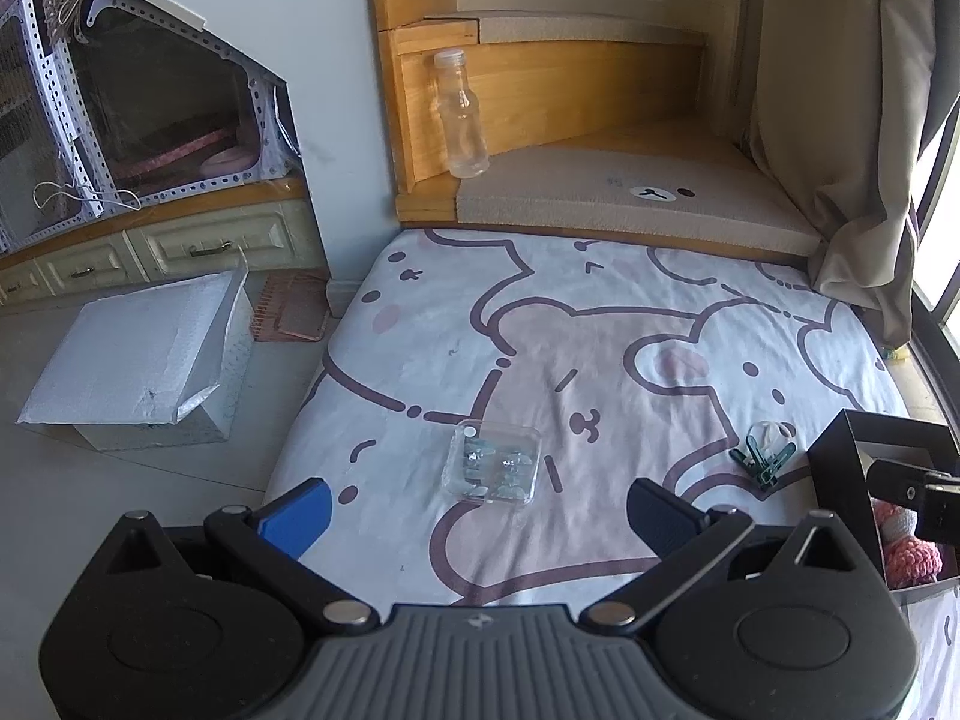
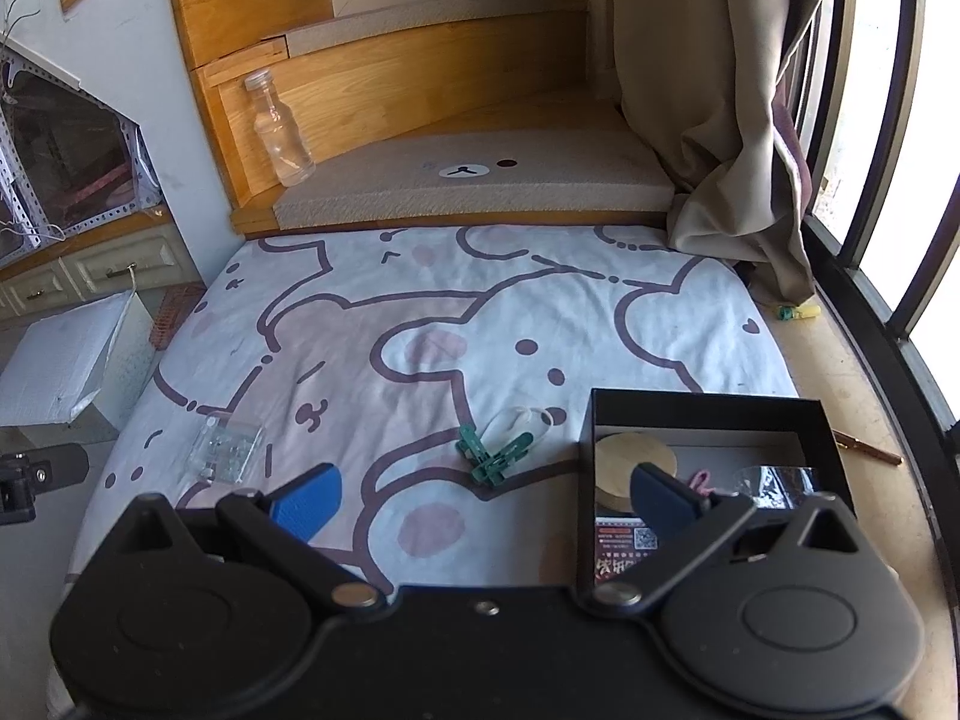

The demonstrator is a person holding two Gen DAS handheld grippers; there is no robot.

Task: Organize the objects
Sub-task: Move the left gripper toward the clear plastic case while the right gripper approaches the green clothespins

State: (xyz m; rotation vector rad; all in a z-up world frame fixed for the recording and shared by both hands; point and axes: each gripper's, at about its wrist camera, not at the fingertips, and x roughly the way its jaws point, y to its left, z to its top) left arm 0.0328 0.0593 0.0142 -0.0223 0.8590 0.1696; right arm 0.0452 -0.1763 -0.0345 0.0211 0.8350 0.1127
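My left tool [image 1: 479, 513] and right tool [image 2: 485, 498] both gape, empty, over the bed [image 2: 420, 312]; clear plastic case [image 1: 493, 463] and green clothespins [image 2: 495, 455] lie beside the black box [image 2: 708, 414].

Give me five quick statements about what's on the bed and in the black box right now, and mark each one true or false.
1. The clear plastic case lies on the bed sheet, outside the black box. True.
2. The green clothespins are inside the black box. False: they lie on the sheet just left of it.
3. A round wooden disc sits in the black box. True.
4. The left gripper is shut on the clear plastic case. False: its jaws stand wide apart and hold nothing.
5. The clear bottle lies on its side on the bed. False: it stands upright on the step beyond the bed.
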